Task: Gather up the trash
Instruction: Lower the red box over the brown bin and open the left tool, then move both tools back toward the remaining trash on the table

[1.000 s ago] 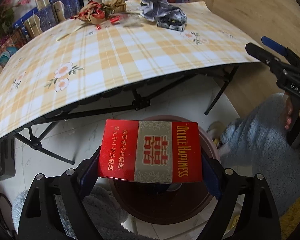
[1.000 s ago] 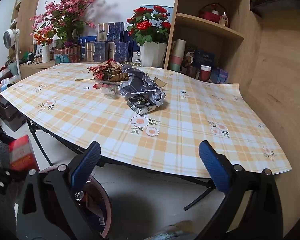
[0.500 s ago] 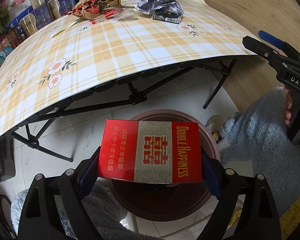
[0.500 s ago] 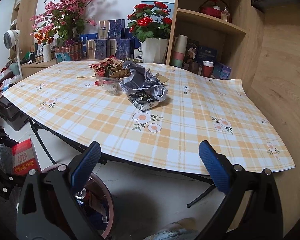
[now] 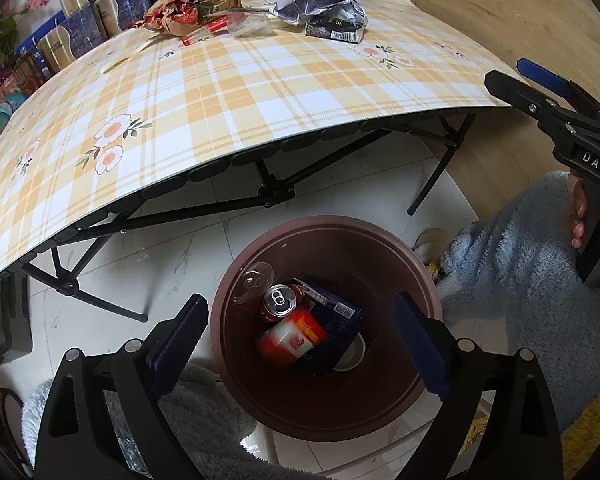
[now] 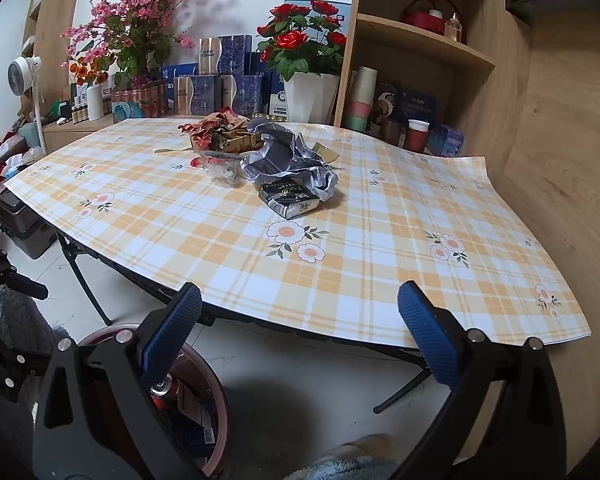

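Now the left gripper (image 5: 300,336) hangs wide and empty over the brown bin (image 5: 384,240), where a soda can (image 5: 279,300), a blurred red pack (image 5: 292,338) and a dark box (image 5: 336,316) lie at the bottom. Over on the right gripper (image 6: 300,336), fingers also spread wide with nothing between them, the plaid table (image 6: 340,272) stretches ahead with a black pack (image 6: 291,199) at 12 o'clock, just before crumpled silver wrap (image 6: 288,156) (red-and-brown wrappers (image 6: 216,134) behind it). Beyond at 1 o'clock stand a wooden shelf (image 6: 420,36), potted roses (image 6: 300,44) and blue boxes (image 6: 216,80), above white floor tiles (image 5: 180,248).
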A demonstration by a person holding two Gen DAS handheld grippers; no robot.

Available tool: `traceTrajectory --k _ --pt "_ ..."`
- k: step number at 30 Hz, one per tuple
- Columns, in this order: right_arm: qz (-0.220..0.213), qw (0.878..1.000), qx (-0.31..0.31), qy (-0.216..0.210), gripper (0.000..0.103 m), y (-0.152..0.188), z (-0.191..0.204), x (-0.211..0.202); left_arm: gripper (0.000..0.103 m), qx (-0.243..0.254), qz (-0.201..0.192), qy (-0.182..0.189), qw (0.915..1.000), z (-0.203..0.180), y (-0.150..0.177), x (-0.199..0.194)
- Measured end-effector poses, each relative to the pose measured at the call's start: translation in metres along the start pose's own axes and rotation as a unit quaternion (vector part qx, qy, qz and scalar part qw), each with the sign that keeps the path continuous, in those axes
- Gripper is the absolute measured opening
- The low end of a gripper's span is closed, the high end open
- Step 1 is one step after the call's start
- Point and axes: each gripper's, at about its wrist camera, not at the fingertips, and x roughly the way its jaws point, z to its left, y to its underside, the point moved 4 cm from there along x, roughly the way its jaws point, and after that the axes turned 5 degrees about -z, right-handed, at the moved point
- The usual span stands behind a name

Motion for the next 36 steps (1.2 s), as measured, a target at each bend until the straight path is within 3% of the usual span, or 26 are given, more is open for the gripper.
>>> traceTrajectory --k 8,15,20,27,31,36 --pt "-0.002 1.0 -0.001 0.0 0.097 0.0 -0.001 0.0 0.091 -0.025 -0.042 -0.025 0.9985 0.012 -0.006 -0.017" --pt "0.005 1.0 0.0 -0.015 0.097 0.0 0.001 0.0 0.091 -0.085 -0.111 -0.046 0.9892 0.04 -0.012 -0.048" --pt "0.018 1.0 -0.001 -0.022 0.097 0.003 0.002 0.002 0.091 -0.133 -0.144 -0.055 0.9792 0.062 -0.012 -0.064" --pt "0.023 0.999 -0.003 -0.028 0.097 0.004 0.005 0.005 0.091 -0.167 -0.24 -0.068 0.954 0.081 -0.017 -0.098" --pt "0.024 0.999 -0.011 -0.032 0.097 0.003 0.008 0.007 0.091 -0.18 -0.248 -0.065 0.9496 0.088 -0.02 -0.1" --pt "0.032 0.998 -0.002 -0.049 0.097 -0.002 0.007 0.015 0.091 -0.179 -0.231 -0.061 0.9544 0.097 -0.027 -0.092"
